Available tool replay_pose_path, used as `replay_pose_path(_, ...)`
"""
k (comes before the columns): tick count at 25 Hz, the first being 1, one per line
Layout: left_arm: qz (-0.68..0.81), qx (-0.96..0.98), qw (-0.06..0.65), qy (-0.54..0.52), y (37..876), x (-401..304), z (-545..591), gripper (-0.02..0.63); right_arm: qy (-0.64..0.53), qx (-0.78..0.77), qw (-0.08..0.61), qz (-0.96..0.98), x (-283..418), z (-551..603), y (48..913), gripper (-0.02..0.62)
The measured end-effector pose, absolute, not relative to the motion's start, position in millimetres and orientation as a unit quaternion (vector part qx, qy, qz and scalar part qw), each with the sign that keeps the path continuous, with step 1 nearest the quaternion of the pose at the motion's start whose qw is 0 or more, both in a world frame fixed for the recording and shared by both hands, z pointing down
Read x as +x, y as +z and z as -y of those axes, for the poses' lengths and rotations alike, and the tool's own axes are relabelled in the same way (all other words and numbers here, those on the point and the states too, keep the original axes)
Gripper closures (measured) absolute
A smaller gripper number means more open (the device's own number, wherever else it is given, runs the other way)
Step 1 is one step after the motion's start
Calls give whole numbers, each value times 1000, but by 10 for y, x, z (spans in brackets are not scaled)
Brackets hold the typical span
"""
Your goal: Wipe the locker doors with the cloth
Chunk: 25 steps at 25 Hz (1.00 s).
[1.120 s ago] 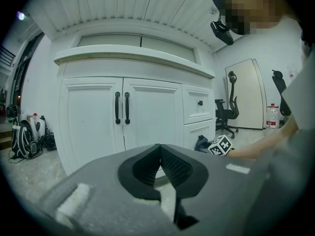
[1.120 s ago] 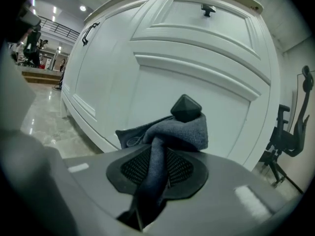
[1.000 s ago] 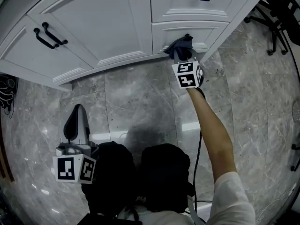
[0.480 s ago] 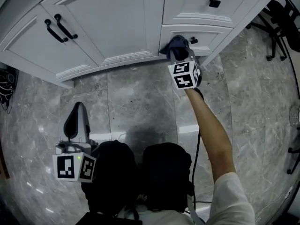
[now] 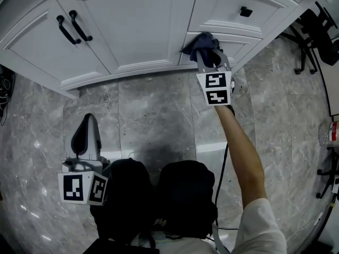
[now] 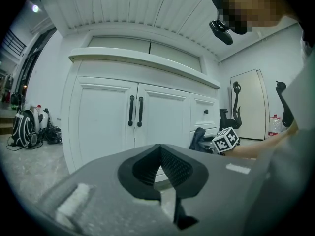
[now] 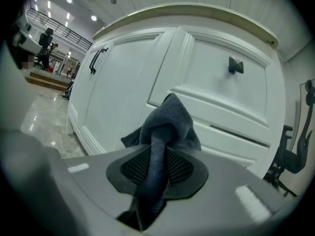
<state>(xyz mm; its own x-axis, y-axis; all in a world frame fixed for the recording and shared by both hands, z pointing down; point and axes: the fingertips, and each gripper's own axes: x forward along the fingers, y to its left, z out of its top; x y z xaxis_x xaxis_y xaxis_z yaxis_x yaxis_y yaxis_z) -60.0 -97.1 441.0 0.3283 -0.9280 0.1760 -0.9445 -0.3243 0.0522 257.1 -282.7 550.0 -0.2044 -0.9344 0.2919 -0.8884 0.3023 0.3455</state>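
The grey stone floor [image 5: 159, 115] fills most of the head view. A big white locker [image 5: 132, 30] stands at the top of it. On its left side it has two tall doors [image 5: 122, 20], and on its right side two drawers, one above the other. The person's dark legs [image 5: 159, 200] show at the bottom, and a bare arm [image 5: 241, 147] reaches up to the locker. A black chair [image 5: 318, 30] stands on the right, near the locker's corner. The left gripper [image 5: 87, 134] is low over the floor by the legs, well away from the locker. Its jaws are closed together with nothing in them. The right gripper [image 5: 209, 60] is up at the locker, and its jaws squeeze a dark blue cloth [image 5: 204, 42]. The bunched cloth sits against the front of the lower drawer [image 5: 238, 42], near its left edge. Two black handles [image 5: 74, 28] sit side by side on the doors. A small black knob [image 5: 246, 11] is on the upper drawer.
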Motion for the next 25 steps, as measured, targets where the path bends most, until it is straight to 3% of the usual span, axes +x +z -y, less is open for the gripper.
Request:
replay_pose_path(6,575,813,76,51,4409,-735,1071,604,-63,598,172,780,2572,2540,5099,514)
replay_pose_path(11,562,819,88,76,4002,-673,1178,604,-29,580,172,796,2542,2209,4651,514)
replay_pose_path(19,527,825,166,115,2541,-372,1143,604,36,560,185,807,2378,1573,3122,515)
replay_pose_path(25,524,826,170,122,1095,-229,1142,604,66,562,168,807,2345,1336,1769,514)
